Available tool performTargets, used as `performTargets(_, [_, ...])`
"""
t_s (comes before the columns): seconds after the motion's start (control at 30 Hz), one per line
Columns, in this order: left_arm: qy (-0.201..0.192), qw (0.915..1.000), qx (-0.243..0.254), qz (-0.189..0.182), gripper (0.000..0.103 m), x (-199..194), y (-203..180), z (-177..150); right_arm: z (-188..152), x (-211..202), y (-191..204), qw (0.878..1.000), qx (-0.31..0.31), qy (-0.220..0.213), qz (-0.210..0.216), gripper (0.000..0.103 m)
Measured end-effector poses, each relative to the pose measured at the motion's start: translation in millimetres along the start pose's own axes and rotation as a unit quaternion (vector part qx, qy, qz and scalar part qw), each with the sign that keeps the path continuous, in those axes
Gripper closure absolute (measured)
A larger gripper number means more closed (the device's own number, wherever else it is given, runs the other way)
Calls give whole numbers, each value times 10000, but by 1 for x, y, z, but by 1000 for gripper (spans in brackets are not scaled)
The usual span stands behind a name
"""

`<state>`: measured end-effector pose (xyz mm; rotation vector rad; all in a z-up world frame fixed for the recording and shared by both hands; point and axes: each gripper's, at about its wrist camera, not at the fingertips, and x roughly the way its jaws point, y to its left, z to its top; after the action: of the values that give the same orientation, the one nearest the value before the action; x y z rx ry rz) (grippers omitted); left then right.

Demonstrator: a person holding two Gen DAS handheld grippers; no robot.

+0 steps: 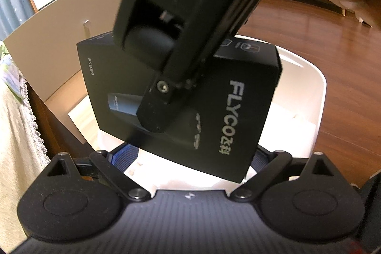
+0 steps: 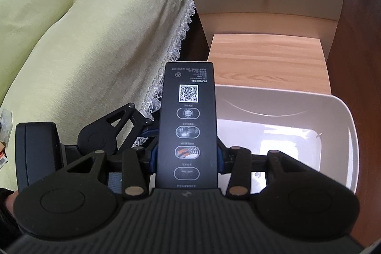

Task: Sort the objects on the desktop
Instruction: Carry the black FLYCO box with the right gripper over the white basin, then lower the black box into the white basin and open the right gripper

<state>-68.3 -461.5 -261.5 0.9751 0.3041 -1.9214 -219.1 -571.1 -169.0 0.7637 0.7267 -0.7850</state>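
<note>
Black box over the white bin, held from two sides.

My right gripper [image 2: 188, 156] is clamped partway closed on the narrow side of the black FLYCO box [image 1: 181, 97], blue pads against its edges. My left gripper [image 1: 190, 154] spans the box's wide face; I cannot tell whether its pads actually press. The box hangs above the white bin [image 2: 333, 135], beside the wooden stool [image 2: 266, 58].

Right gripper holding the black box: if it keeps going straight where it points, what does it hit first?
Probably the white bin. The right gripper, shut on the black box, points steeply down beside the bin's left rim, so the box's far end would likely meet the rim or inside. Depth is unclear.
</note>
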Motion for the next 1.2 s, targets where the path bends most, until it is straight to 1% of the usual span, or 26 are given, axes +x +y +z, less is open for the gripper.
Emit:
performTargets(0.3, [165,9994,282,-112,6,12,-4,-11,-4,11,0,9999,99,64,-127,63])
performTargets(0.47, [318,9986,398,-105,6,17,-7,-18,-7,15,-2,9997,183,86,-150,63])
performTargets(0.57, [343,9983,454,-96,6,17,-9,-20,-8,18,-3,9997,197,102,-130,63])
performTargets(0.77, [371,9987,339,1,6,17,-4,-28,-6,14,-8,9995,259,-3,-156,63])
performTargets(0.93, [392,9986,339,53,6,13,-3,-31,-5,12,-13,9991,301,-54,-290,63])
performTargets(1.0, [458,9983,340,129,6,12,-2,-33,-4,12,-15,9989,319,-47,-352,63])
performTargets(1.1, [562,9978,308,162,6,12,0,-36,-5,16,-18,9986,295,11,-450,63])
performTargets(1.2, [585,9976,322,170,6,11,-1,-39,-7,23,-19,9982,246,82,-545,63])
